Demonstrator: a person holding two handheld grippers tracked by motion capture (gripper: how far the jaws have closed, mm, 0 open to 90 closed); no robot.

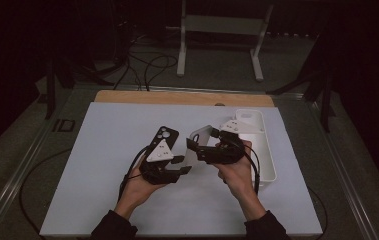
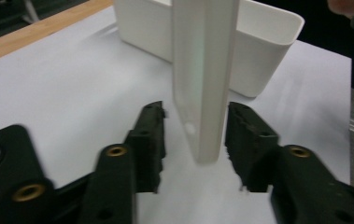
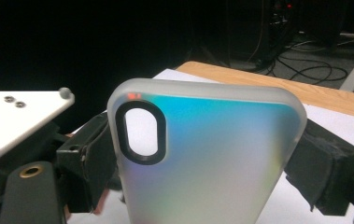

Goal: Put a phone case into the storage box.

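Nearest me in the high view, my 2 forearms come up from the bottom edge onto the white table (image 1: 102, 200). My left gripper (image 1: 181, 166) sits just left of centre, my right gripper (image 1: 197, 145) just beside it, the 2 facing each other.

Between them stands the frosted phone case (image 1: 200, 136), upright and held off the table. In the right gripper view I see its back (image 3: 212, 158), with a dark-rimmed oval camera cutout at the upper left, and my right jaws stand wide, 1 pad pressed on each long edge, so that gripper has hold of it across its width.

In the left gripper view the same case hangs edge-on (image 2: 202, 84) between my left jaws. They stand partly open, with a gap on each side of the case, so they grip nothing.

Just behind my left gripper a black phone case (image 1: 164, 136) lies flat on the table.

Farther back and to the right sits the white bin (image 1: 267, 165), close behind my right hand (image 1: 237, 172). Beyond the white sheet runs the wooden table edge (image 1: 177, 97).
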